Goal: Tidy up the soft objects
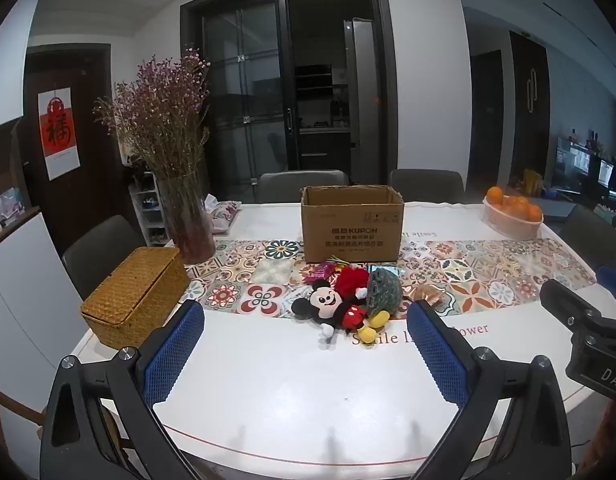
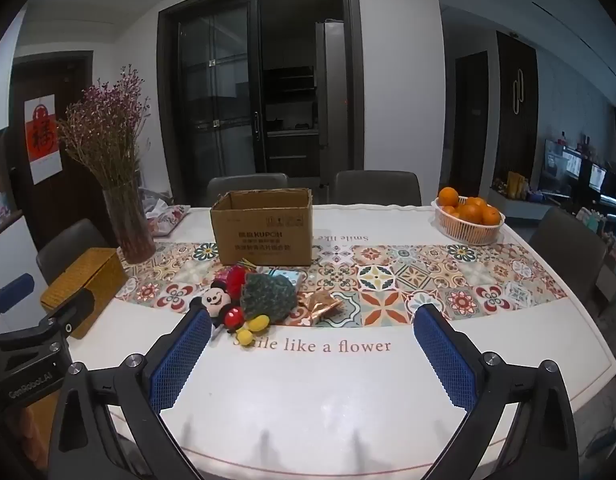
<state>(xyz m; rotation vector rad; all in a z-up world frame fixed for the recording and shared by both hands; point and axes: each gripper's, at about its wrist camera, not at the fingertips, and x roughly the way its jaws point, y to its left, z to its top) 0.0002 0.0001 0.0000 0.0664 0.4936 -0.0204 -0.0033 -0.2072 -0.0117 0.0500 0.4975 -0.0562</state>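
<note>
Where toys cluster, one box [image 1: 352, 224]

White table [image 1: 292, 392]: patterned runner [image 1: 488, 276], cardboard box [image 1: 352, 224], soft toys [image 1: 344, 300], perhaps wrappers.

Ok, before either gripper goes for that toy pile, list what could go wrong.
1. The mouse doll, red pompom and green knit piece lie bunched together, so a wide-open left gripper may drag a neighbour along.
2. The gold foil wrapper beside the pile could get pinched by the right gripper though it is not soft.
3. The cardboard box stands just behind the pile; a low carry may catch its rim and push it.
</note>
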